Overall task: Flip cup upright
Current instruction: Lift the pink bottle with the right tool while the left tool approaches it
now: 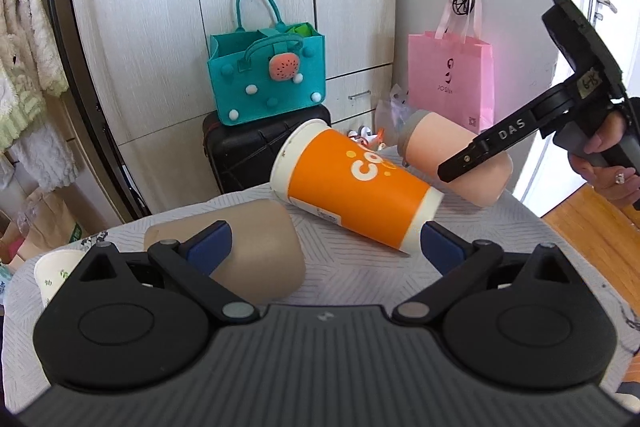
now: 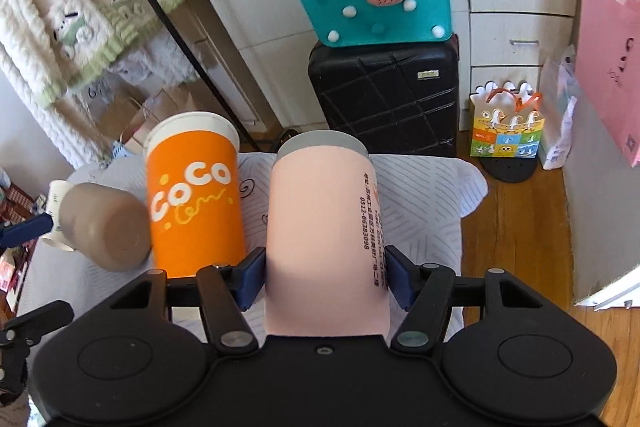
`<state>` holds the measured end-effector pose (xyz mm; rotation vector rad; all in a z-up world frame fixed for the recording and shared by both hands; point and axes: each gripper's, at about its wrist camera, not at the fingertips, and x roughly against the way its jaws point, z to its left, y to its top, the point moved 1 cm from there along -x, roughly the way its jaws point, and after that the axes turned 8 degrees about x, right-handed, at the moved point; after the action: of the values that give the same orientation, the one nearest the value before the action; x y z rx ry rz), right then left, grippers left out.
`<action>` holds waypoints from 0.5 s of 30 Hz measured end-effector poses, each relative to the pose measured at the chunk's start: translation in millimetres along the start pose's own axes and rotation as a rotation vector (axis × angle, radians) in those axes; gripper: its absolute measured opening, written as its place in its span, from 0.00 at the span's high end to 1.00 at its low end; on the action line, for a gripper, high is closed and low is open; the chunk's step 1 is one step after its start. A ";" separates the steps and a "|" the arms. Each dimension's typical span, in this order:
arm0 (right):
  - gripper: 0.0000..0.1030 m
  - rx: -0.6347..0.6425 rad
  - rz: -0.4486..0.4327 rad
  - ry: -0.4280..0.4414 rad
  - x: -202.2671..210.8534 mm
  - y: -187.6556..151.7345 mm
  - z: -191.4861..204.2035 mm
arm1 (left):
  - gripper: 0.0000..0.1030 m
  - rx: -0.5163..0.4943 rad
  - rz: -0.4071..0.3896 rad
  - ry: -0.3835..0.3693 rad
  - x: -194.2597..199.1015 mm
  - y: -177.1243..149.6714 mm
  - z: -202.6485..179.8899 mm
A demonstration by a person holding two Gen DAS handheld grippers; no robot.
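Supporting every item is the small tabletop (image 1: 352, 259) under a white cloth with a grey chevron print, and four cups are lying on their sides on it. Lying across the middle is the tall orange paper cup with a white rim and white lettering (image 1: 356, 187), its mouth pointing away from the left camera. Lying beside it, touching or nearly so, is the pale pink paper cup with a grey rim band and a line of black print (image 2: 324, 227); this is judged to be the task cup. Its mouth is pointing away from the right wrist camera. Nearer the left tongs (image 1: 324, 247) is the tan-brown cup (image 1: 248, 251), and a small white paper cup (image 1: 52, 275) is sitting at the cloth's edge.

The right tongs (image 2: 324, 277) are straddling the pink cup near its base, blue pads (image 2: 250, 279) at both flanks; whether they are already pressing is not discernible. The left tongs are standing released and empty.

For a clean flip, the grip should be closing firmly yet gently, since thin paper is likely to buckle, then rotating the mouth upward clear of the orange cup.
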<state>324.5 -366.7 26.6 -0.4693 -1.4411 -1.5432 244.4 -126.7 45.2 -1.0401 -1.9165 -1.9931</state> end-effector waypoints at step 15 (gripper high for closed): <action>0.35 0.048 -0.038 -0.033 78.9 -44.6 66.5 | 0.01 0.020 -0.022 -0.051 70.3 -18.8 -2.2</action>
<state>229.1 -340.4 79.8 -0.4425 -1.5167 -1.5342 181.0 -102.9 71.9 -1.0790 -1.9784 -1.9731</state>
